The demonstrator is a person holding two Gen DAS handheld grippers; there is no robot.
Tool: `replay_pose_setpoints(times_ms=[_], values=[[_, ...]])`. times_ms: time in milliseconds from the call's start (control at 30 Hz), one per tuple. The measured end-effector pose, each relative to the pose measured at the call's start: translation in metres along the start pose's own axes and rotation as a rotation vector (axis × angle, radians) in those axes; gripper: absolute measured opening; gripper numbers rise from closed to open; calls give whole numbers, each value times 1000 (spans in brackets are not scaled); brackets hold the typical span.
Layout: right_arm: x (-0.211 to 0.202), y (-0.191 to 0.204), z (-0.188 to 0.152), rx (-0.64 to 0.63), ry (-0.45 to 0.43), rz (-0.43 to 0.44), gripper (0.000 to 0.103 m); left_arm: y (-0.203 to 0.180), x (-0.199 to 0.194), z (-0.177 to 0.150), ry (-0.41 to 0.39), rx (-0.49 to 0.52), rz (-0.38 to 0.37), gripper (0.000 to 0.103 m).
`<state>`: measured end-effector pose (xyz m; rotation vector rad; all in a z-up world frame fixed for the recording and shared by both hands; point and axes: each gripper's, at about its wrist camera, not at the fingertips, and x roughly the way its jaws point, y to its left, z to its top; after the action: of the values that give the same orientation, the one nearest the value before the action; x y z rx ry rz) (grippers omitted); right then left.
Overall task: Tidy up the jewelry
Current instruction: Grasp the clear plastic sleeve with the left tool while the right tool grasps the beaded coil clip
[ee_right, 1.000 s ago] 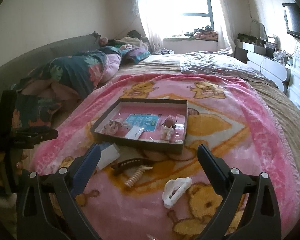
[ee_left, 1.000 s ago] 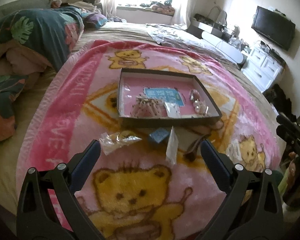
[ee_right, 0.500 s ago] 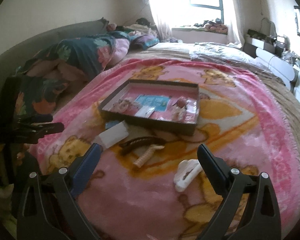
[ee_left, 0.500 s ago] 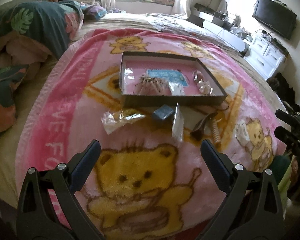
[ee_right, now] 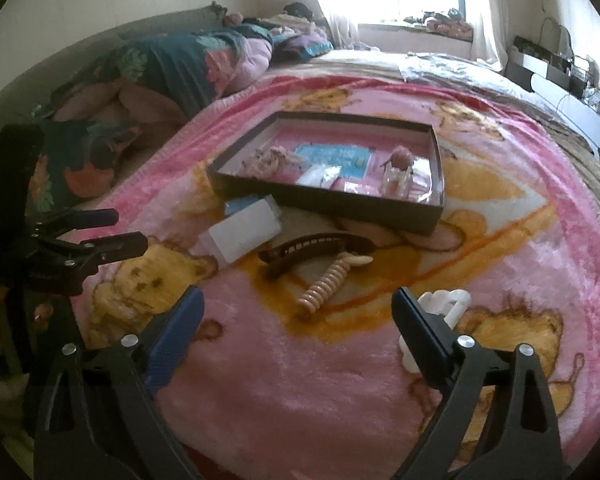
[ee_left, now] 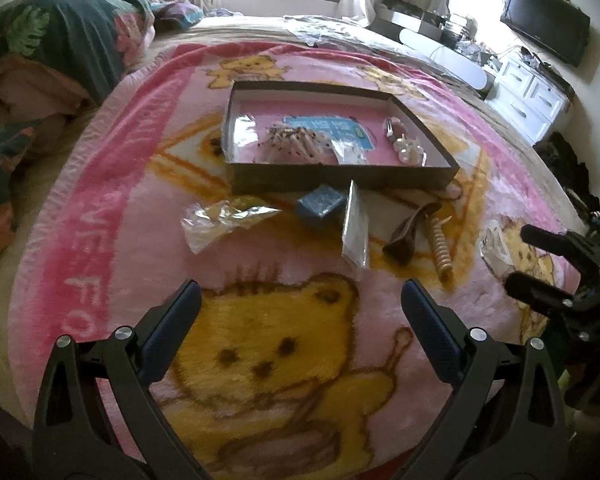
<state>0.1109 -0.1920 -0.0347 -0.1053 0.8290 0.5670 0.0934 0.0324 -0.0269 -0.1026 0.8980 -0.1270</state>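
Both wrist cameras are looking forward and downward over a bed covered by a pink bear blanket (ee_left: 112,184), toward the window. The left view is facing a dark tray (ee_left: 340,178) nearly head-on; the right view is seeing that tray (ee_right: 324,200) from further right. Each is catching the other hand-held gripper at its edge.

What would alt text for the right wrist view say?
The right tool, jaws closing with nothing between them, hangs over a pink teddy-bear blanket near a beige spiral hair clip, a brown hair clip and a white claw clip. Beyond lies a shallow dark tray of jewelry.
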Motion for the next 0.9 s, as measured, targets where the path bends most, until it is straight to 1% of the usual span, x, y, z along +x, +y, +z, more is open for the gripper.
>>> replay_pose_setpoints(times_ms=[33,133,200,300,333,367,400,433,500,633,700,733,767,900], values=[[3,-1,-1,4,7,-2,88,0,4,0,7,-2,-3,93],[17,-2,-2,20,38,-1,83,-1,13,-1,14,-3,-15,87],[27,-4,-1,35,63,-8,77,-1,18,-1,24,-12,-35,80],[41,-7,1,59,90,-4,67,1,26,1,35,-21,-53,70],[46,-7,2,63,97,-8,62,0,27,1,38,-21,-59,69],[51,-8,3,71,108,-10,59,0,29,2,41,-24,-68,67],[55,-9,3,76,117,-12,54,0,31,3,44,-25,-78,64],[60,-9,4,80,126,-20,49,-1,32,3,45,-25,-86,63],[69,-11,5,90,145,-34,44,-3,36,5,47,-22,-91,61],[81,-13,5,100,167,-47,40,-6,46,10,56,-22,-105,60],[87,-15,4,106,172,-56,36,-7,51,13,61,-24,-112,57],[89,-16,4,109,171,-61,32,-9,54,15,65,-25,-110,56],[90,-17,4,112,169,-61,30,-9,57,16,69,-24,-111,54],[87,-20,3,115,154,-65,21,-15,70,22,94,-16,-114,49]])
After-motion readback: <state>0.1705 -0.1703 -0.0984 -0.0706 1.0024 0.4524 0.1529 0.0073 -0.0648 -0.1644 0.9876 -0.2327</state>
